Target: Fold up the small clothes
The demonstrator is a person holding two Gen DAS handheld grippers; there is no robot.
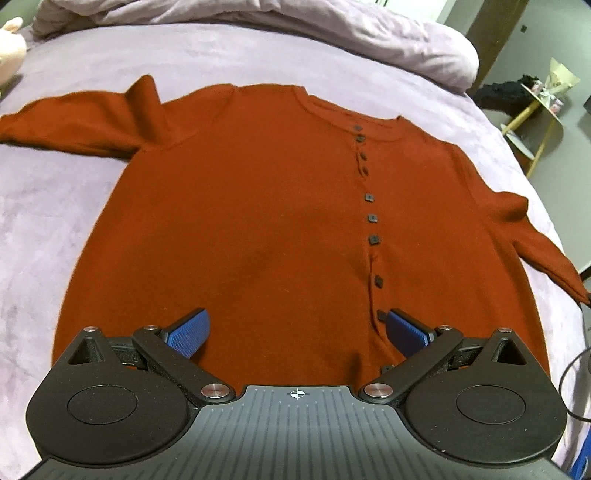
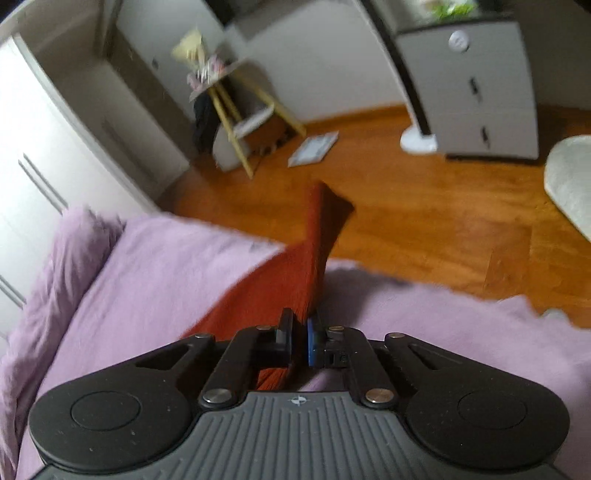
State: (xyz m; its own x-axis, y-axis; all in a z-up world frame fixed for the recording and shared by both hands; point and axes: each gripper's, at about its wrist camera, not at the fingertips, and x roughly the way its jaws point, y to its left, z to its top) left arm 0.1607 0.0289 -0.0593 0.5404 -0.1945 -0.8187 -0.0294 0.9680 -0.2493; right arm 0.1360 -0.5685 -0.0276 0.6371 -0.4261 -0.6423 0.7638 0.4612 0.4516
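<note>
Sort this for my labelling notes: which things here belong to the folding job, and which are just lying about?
Job: rust cardigan; its sleeve, pinched in the right hand-held gripper; open left hand-held gripper; purple bedspread.

Lying about: stool, duvet, white cabinet.

A home bedroom is shown. A bed (image 1: 55, 221) covered by a lilac blanket, with a bunched duvet (image 1: 332, 33) at its far edge, is seen, and white wardrobe doors (image 2: 33, 158), a drawer cabinet (image 2: 480, 92) and wooden flooring (image 2: 424, 221) lie beyond.
</note>
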